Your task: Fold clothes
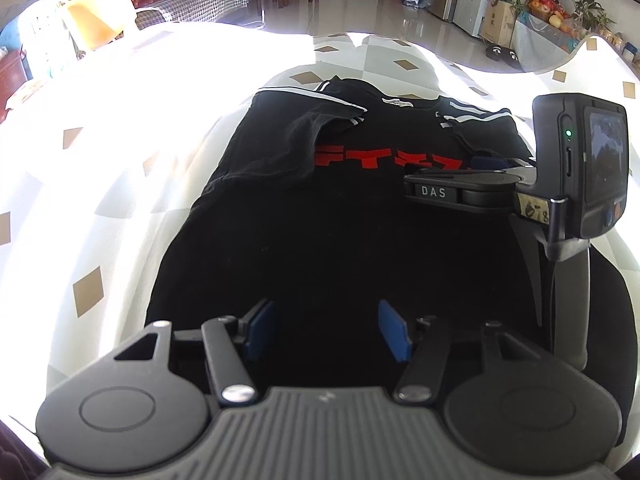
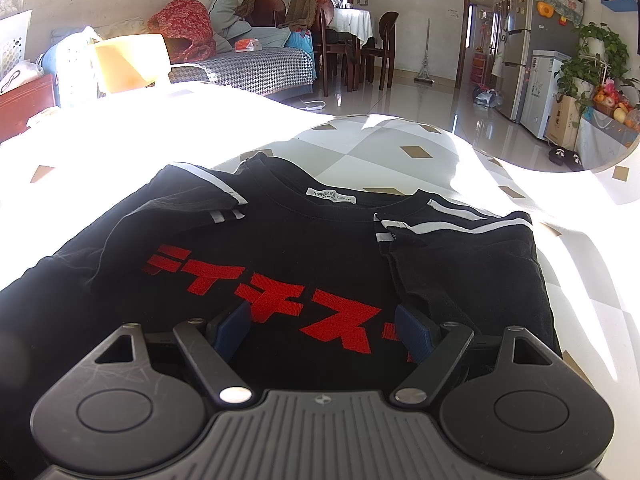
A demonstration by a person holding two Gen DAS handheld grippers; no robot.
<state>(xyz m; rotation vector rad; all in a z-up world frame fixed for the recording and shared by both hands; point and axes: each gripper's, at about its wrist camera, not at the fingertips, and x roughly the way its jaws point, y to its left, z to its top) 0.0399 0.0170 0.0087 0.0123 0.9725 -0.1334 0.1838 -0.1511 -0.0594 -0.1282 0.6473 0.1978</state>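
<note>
A black T-shirt (image 1: 304, 208) with red lettering and white shoulder stripes lies flat on the table, collar far from me, both sleeves folded inward over the chest. It also shows in the right wrist view (image 2: 304, 264). My left gripper (image 1: 326, 330) is open and empty, low over the shirt's near hem area. My right gripper (image 2: 324, 330) is open and empty, just above the red lettering at mid-chest. In the left wrist view the right gripper's body (image 1: 520, 188) hovers over the shirt's right side, its fingertips hidden.
The table has a white cloth with tan diamonds (image 1: 88, 292), brightly sunlit. A yellowish box (image 2: 132, 62) and a white basket stand at its far left. Beyond are a sofa (image 2: 256, 68), dining chairs, a fridge (image 2: 520, 60) and plants.
</note>
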